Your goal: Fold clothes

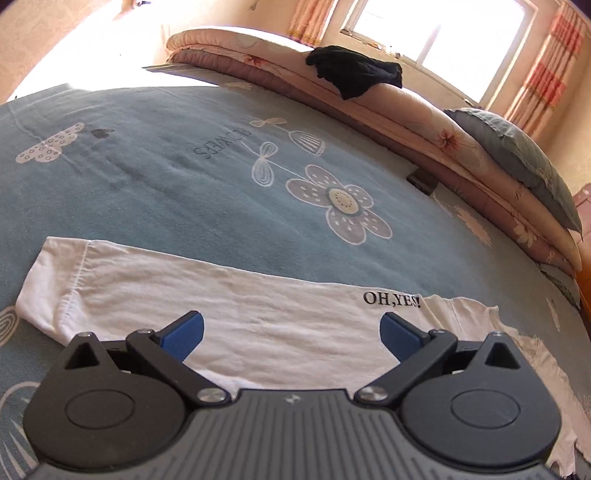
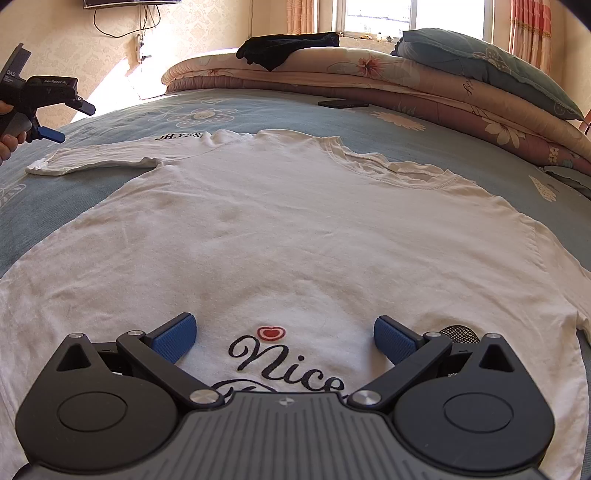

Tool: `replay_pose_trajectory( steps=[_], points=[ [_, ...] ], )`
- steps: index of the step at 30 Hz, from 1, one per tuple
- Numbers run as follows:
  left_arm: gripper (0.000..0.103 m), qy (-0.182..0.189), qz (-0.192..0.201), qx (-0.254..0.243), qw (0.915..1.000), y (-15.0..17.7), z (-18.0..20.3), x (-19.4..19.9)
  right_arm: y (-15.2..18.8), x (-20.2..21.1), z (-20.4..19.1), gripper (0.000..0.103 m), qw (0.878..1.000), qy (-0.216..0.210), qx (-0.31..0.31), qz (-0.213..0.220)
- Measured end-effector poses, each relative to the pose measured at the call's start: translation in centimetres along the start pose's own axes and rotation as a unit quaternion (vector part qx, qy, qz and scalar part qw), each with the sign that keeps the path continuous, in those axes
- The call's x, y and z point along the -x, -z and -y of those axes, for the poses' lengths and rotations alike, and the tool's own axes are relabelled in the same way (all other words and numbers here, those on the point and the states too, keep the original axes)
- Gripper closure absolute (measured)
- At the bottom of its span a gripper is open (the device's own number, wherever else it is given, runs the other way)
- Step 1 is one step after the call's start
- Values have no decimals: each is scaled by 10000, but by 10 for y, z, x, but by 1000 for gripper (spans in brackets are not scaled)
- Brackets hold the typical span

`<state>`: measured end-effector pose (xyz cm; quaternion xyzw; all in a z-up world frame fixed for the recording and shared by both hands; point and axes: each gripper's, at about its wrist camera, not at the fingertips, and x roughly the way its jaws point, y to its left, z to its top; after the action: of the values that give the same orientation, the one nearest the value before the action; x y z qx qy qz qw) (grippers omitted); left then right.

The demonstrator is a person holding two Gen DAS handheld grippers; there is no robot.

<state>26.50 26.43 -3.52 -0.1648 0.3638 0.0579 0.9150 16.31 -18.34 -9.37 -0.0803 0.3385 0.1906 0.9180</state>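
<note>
While your right claw (image 2: 284,338) hangs wide open and empty over the shirt (image 2: 295,229), the print sits right between its fingers, collar ahead toward the quilts (image 2: 424,88). Your left claw (image 1: 291,330) is spread just as wide, holding nothing, with the sleeve (image 1: 147,280) lying flat on the bed (image 1: 166,177) just beyond its tips.

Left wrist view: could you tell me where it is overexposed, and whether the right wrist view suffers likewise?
Left wrist view: window and upper-left wall blow out to white, and the bed bulges with fisheye curvature. Right wrist view: milder glare at its window; white T-shirt evenly lit and sharp.
</note>
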Motion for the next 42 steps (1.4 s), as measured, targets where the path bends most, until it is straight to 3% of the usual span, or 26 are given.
replay_pose_trajectory(
  steps=[2, 4, 7, 10, 16, 19, 22, 27, 29, 31, 33, 35, 37, 40, 42],
  points=[
    [2, -186, -139, -766, 9968, 7, 47, -16, 0, 0, 0, 0, 10000, 0, 1, 0],
    [2, -379, -167, -1463, 9884, 20, 83, -31, 0, 0, 0, 0, 10000, 0, 1, 0],
    [2, -534, -293, -2102, 9757, 37, 114, -49, 0, 0, 0, 0, 10000, 1, 1, 2],
    [2, -709, -380, -2280, 9703, 49, 118, -57, 0, 0, 0, 0, 10000, 4, 2, 3],
    [1, -583, -429, -2432, 9673, 58, 106, -39, 0, 0, 0, 0, 10000, 5, 2, 3],
    [1, -601, -251, -2462, 9670, 52, 108, -31, 0, 0, 0, 0, 10000, 6, 1, 4],
    [1, -560, -89, -2218, 9735, 43, 109, -35, 1, 0, 0, 0, 10000, 7, 1, 5],
    [1, -650, -398, -1939, 9780, 51, 98, -52, 1, 1, 0, 0, 10000, 10, 3, 6],
    [1, -390, -478, -1486, 9870, 56, 85, -44, 1, 1, 0, 0, 10000, 10, 3, 5],
    [1, -229, -463, -1365, 9893, 58, 74, -33, 1, 1, 0, 0, 10000, 10, 1, 5],
    [1, -290, -239, -1262, 9913, 49, 60, -18, 0, 1, 0, 0, 10000, 10, 0, 4],
    [1, -277, -25, -869, 9958, 32, 36, -5, 0, 1, 0, 0, 10000, 9, -2, 3],
    [1, -298, 123, -56, 9995, 12, -3, 2, 0, 1, 0, 0, 10000, 11, -2, 3],
    [1, -84, 83, 1175, 9930, -2, -63, 1, 0, 1, 0, 0, 10000, 10, -3, 4],
    [1, -76, 114, 1465, 9891, -3, -78, 3, 0, 0, 0, 0, 10000, 9, -3, 5]
  ],
)
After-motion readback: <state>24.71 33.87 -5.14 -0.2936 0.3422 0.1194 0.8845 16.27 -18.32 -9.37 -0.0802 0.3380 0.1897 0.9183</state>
